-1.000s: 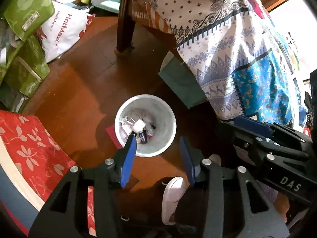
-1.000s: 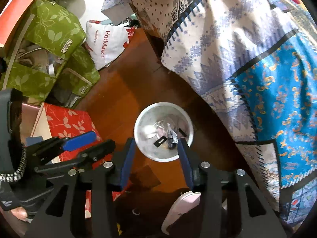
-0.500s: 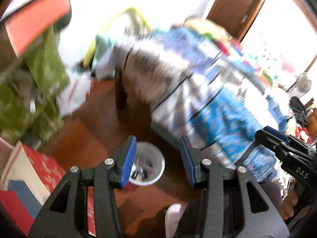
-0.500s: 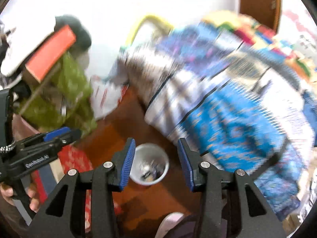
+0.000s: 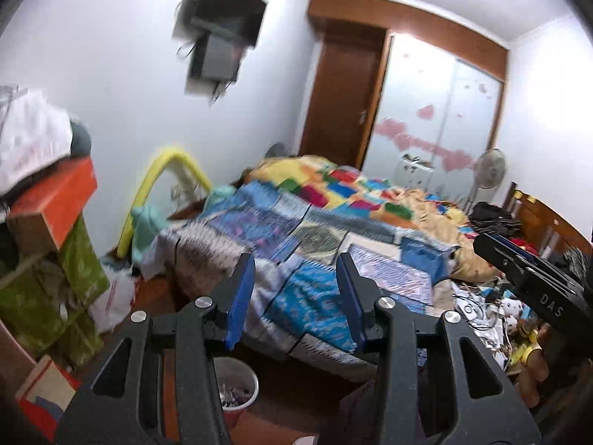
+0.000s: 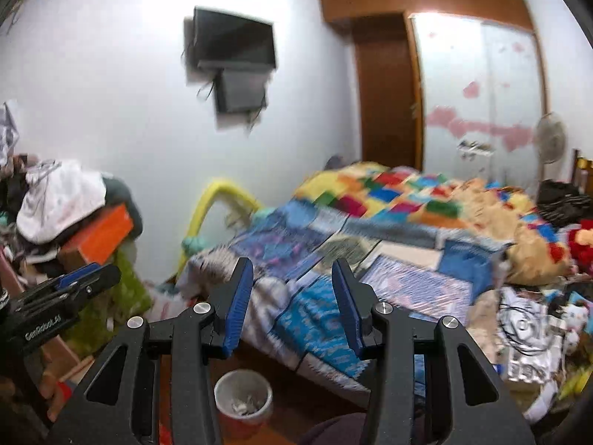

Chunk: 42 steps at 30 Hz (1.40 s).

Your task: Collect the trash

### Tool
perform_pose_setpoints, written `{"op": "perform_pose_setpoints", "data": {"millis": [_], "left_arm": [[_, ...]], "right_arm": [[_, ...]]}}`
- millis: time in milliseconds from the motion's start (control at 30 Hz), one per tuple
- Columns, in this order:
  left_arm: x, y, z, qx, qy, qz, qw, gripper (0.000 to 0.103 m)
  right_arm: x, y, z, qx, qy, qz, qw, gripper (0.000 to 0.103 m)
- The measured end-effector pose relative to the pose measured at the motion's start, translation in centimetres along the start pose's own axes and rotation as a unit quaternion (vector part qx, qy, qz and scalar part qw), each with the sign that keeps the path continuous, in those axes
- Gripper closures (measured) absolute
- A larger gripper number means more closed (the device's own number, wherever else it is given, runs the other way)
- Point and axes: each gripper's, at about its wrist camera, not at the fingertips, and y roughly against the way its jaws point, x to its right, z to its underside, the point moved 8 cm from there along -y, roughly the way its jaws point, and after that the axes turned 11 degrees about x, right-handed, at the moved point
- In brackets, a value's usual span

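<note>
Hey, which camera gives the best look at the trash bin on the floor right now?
The right wrist view: the trash bin shows its whole rim and contents below the open right gripper. In the left wrist view, the gripper's arm hides half the bin.

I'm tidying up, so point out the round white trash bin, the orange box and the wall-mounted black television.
Round white trash bin (image 6: 226,389): right wrist view, rim.
Orange box (image 5: 63,200): left wrist view, side.
Wall-mounted black television (image 6: 235,39): right wrist view, screen.

beside the blue-and-white patterned bedspread (image 6: 315,296): a multicoloured patchwork quilt (image 6: 400,193), an orange box (image 6: 100,237), green bags (image 5: 74,270), a white-and-red bin (image 6: 242,400).
</note>
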Motion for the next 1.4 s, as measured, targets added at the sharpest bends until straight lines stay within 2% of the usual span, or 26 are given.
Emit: {"op": "perform_pose_setpoints", "data": {"millis": [167,233,300,333,400,433,467,500,567,600,933,1400], "left_arm": [[2.4,4.9,-0.5,0.037,-0.02,0.024,0.9988,0.057],[2.9,6.4,-0.4,0.045,-0.025,0.029,0.9983,0.05],[3.2,7.8,0.0,0.052,-0.035,0.028,0.9976,0.048],[3.3,8.2,0.2,0.053,-0.038,0.027,0.9975,0.047],[3.3,8.8,0.7,0.051,-0.04,0.027,0.9976,0.034],[3.3,9.1,1.0,0.052,-0.042,0.027,0.9974,0.031],[3.3,9.4,1.2,0.053,-0.045,0.026,0.9972,0.026],[3.3,9.5,1.4,0.054,-0.051,0.023,0.997,0.017],[3.3,9.8,1.8,0.055,-0.061,0.016,0.9965,0.007],[3.3,10.0,2.0,0.056,-0.064,0.015,0.9963,0.006],[3.4,10.7,3.1,0.051,-0.069,0.015,0.9962,0.006],[3.7,10.7,3.6,0.045,-0.078,0.016,0.9958,0.006]], "right_arm": [[-0.2,4.6,0.2,0.03,-0.005,0.02,0.999,0.059],[-0.2,5.7,0.5,0.036,-0.005,0.024,0.999,0.051],[-0.3,6.6,0.7,0.044,-0.004,0.032,0.999,0.037],[-0.1,7.1,0.9,0.046,-0.003,0.034,0.998,0.035],[-0.3,7.9,1.0,0.052,0.002,0.04,0.998,0.023],[-0.3,8.5,1.1,0.055,0.003,0.043,0.998,0.018],[-0.3,8.9,1.2,0.058,0.005,0.05,0.997,0.008],[-0.2,9.1,1.3,0.061,0.005,0.054,0.997,0.002],[-0.1,9.8,1.5,0.066,0.004,0.062,0.996,0.002],[-0.1,9.8,1.5,0.067,0.005,0.067,0.995,0.002],[0.9,10.3,2.5,0.048,0.001,0.088,0.995,0.001],[1.3,11.0,2.8,0.043,-0.002,0.089,0.995,0.001]]}}
